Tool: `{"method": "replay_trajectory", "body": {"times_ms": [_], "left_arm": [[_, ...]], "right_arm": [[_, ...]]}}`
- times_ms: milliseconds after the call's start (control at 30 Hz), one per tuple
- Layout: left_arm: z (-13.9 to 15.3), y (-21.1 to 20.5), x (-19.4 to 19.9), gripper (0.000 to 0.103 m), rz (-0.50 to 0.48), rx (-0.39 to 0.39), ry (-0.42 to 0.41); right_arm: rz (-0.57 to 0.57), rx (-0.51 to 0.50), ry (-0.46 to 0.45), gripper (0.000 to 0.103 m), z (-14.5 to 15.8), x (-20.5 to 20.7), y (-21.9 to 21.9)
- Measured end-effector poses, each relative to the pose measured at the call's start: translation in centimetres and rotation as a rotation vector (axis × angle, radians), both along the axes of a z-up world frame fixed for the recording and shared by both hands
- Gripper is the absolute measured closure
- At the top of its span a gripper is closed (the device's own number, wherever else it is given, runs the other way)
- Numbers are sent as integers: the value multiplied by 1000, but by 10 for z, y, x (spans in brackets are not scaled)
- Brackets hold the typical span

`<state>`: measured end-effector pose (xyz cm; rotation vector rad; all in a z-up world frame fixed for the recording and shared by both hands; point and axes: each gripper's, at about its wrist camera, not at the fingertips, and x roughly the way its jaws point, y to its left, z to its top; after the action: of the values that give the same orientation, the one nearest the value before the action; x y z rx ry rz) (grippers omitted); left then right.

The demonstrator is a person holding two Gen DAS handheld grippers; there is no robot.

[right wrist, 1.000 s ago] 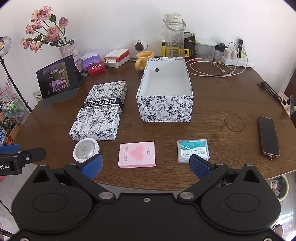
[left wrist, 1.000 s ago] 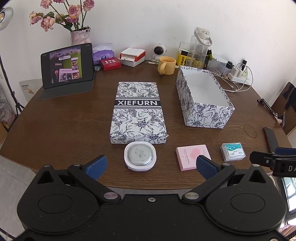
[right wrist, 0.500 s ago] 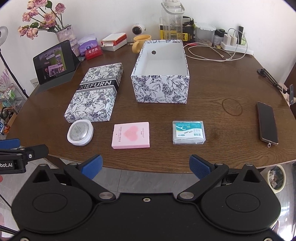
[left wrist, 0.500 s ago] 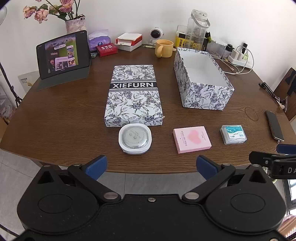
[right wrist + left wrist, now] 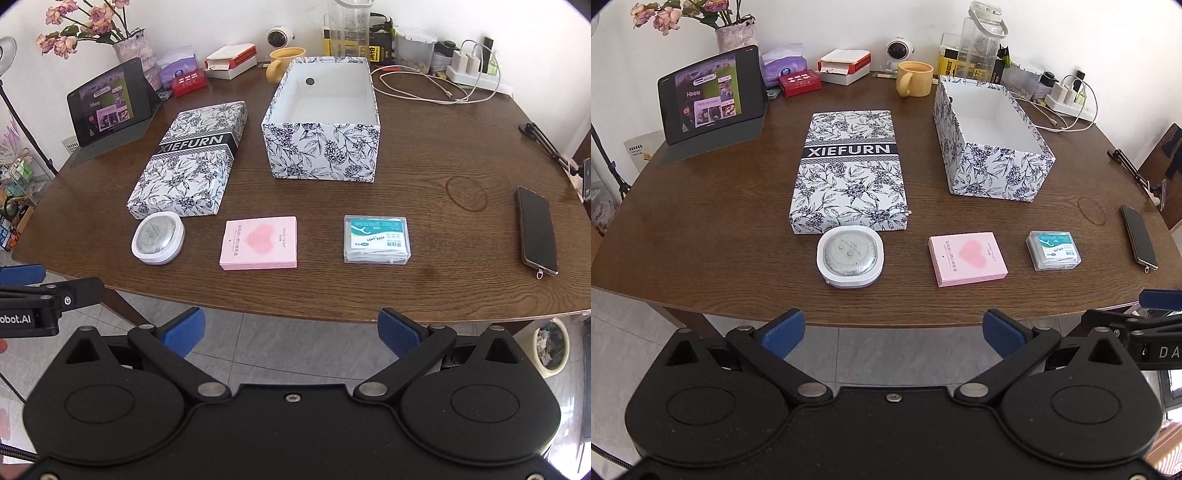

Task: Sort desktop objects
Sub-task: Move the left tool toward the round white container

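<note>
Three small items lie in a row near the table's front edge: a round white case [image 5: 850,257] [image 5: 158,238], a pink box with a heart [image 5: 967,258] [image 5: 259,242], and a clear floss-pick box [image 5: 1053,249] [image 5: 376,239]. Behind them stand the floral lid marked XIEFURN [image 5: 851,171] [image 5: 192,161] and the open floral box [image 5: 990,139] [image 5: 325,122], which looks empty. My left gripper [image 5: 892,330] hangs open off the table's front edge, in front of the white case and the pink box. My right gripper [image 5: 291,328] is open too, off the edge between the pink box and the floss box.
A phone [image 5: 536,229] lies at the right edge. A tablet [image 5: 709,98] stands back left beside a flower vase [image 5: 735,37]. Along the back are a tissue pack, small boxes, a yellow mug [image 5: 915,78], a jug, a camera and charger cables [image 5: 436,88].
Both grippers have drawn back from over the table's front edge to off the edge, so more table shows. Both stay open; nothing on the table has moved.
</note>
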<state>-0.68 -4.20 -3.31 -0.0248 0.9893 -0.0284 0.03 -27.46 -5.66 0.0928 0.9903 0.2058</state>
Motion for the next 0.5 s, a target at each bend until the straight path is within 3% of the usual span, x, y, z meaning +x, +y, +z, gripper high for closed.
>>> {"method": "replay_trajectory", "body": {"times_ms": [500], "left_arm": [[0,-2,4,0,-11,1,7]], "right_arm": [[4,8,5,2,1,2,1]]}}
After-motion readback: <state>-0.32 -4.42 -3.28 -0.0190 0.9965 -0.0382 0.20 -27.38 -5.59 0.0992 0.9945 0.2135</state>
